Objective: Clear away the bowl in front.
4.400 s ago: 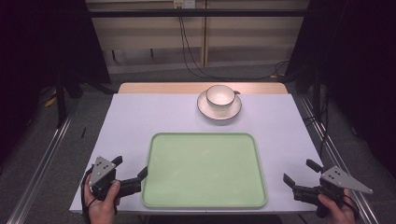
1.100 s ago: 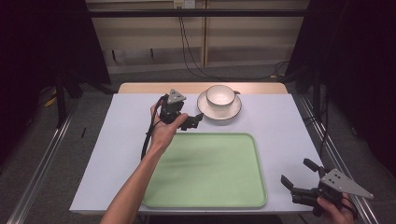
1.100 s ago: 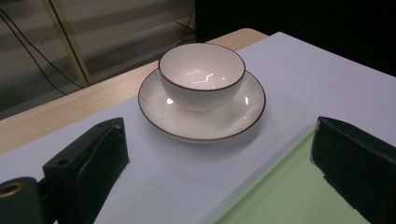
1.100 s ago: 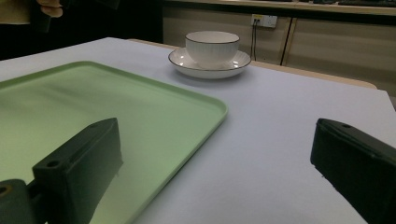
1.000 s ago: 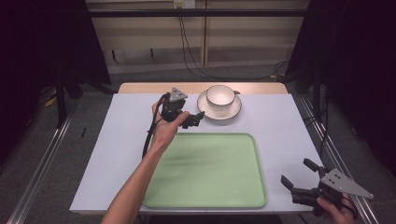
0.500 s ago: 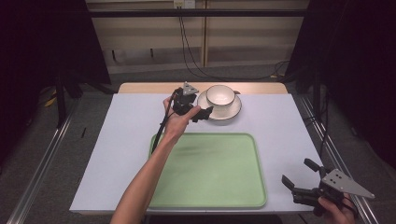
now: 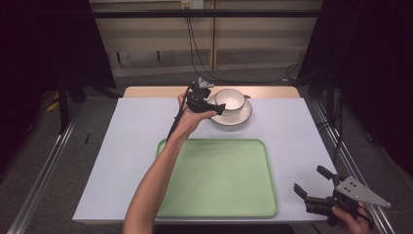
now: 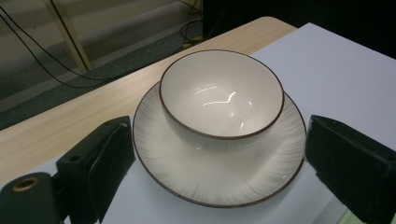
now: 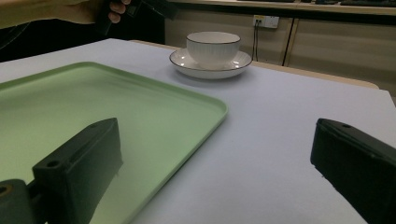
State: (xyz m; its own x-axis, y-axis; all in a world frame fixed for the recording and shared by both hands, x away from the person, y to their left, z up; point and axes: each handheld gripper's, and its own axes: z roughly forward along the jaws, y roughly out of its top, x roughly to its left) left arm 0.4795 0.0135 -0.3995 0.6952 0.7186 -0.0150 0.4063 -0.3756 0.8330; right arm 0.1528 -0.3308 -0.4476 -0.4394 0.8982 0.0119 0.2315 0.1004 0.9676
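The left tool (image 7: 210,104) has travelled from the near left corner of the table (image 7: 122,141) to the far edge, and within the last second it has closed the last gap to the crockery. It now hangs just at the left rim of the saucer (image 7: 242,118), tilted down toward it. In the left gripper view its jaws stand wide apart with nothing between them yet: the saucer (image 8: 219,175) lies directly ahead and spans almost the whole opening, one jaw just off its left edge and the other just off its right edge. The bowl (image 8: 222,95) sits upright and empty in the middle of the saucer, a little beyond the jaw tips.

That shift suggests the reach is over and the grasp comes next. Judging by the line-up, the tool is set to take the saucer rim or the bowl wall, probably to carry the pair to the green tray (image 7: 219,178), which lies behind and below the left tool, toward the person.

The right tool (image 7: 311,195) has not moved in that time. It rests low at the near right corner, its jaws spread wide and empty; ahead of it the tray (image 9: 93,112) lies to the left, with the bowl (image 9: 213,46) well beyond.
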